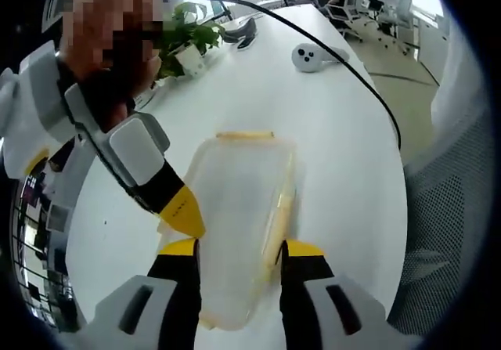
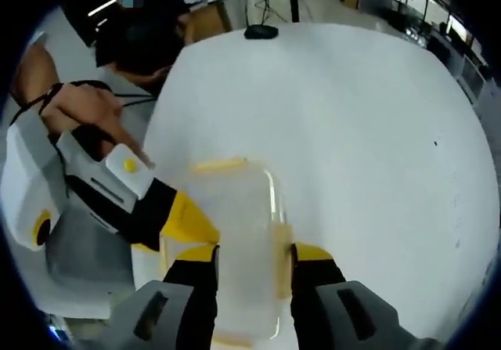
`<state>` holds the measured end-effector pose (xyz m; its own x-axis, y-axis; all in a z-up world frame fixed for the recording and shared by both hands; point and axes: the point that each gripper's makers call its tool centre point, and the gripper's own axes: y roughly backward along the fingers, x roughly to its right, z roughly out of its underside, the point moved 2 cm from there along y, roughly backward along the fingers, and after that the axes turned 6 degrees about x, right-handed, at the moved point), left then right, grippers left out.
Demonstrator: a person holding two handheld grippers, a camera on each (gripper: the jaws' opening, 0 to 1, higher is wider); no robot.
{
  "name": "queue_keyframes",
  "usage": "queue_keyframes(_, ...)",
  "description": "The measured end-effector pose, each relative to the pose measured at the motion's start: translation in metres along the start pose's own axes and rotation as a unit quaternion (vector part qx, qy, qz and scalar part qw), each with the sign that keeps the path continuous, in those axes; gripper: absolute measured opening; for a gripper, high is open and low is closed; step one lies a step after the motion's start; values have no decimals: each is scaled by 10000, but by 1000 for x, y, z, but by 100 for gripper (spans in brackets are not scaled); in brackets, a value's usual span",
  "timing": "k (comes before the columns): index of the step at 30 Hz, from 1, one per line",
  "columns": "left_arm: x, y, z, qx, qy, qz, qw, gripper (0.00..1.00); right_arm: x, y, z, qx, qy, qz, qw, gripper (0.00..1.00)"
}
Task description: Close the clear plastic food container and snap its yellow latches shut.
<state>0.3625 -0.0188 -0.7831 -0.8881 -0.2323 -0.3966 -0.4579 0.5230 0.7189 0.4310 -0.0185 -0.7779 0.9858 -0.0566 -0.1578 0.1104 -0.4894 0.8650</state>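
Container: clear rectangular plastic food container with yellow latches [image 1: 243,232] [image 2: 235,248], lid on, resting on the white counter [image 1: 344,178] [image 2: 352,146].
Left gripper [image 1: 239,248]: jaws apart, flanking the container's near end.
Right gripper [image 2: 254,252]: jaws apart, straddling the container's opposite end; its yellow tip touches the container's side in the left gripper view.

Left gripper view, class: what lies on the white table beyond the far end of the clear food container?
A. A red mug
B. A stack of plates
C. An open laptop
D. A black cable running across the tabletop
D: a black cable curves across the white table past the clear food container, near a potted plant.
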Motion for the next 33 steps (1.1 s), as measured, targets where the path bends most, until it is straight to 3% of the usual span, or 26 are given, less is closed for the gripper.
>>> queue_keyframes(5, 0, 0, 0, -14, 7, -23, 10000, 38, -1, 0, -2, -49, 74, 61, 9999, 34)
queue_keyframes(9, -1, 0, 0, 5, 4, -17, 10000, 36, 0, -1, 0, -112, -510, 1, 9986, 32)
queue_keyframes(13, -2, -1, 0, -37, -10, -6, 10000, 35, 4, -2, 1, -95, -581, -80, 9982, 30)
queue_keyframes(14, 0, -3, -1, 62, 19, 136, 9999, 35, -1, -3, 6, -234, -744, -185, 9968, 29)
queue_keyframes(15, -5, 0, 4, -24, 23, 67, 10000, 35, -5, -2, -4, -76, -891, -242, 9957, 29)
queue_keyframes(17, -7, 0, 5, -18, 22, 66, 10000, 35, -8, 0, -6, -145, -672, -185, 9975, 29)
queue_keyframes(21, -6, 0, 4, -23, 30, 21, 10000, 35, -4, 0, -2, 15, -732, -222, 9971, 30)
queue_keyframes(33, -2, 1, 2, 34, -26, -4, 10000, 37, -1, -2, 1, 5, -659, -279, 9974, 32)
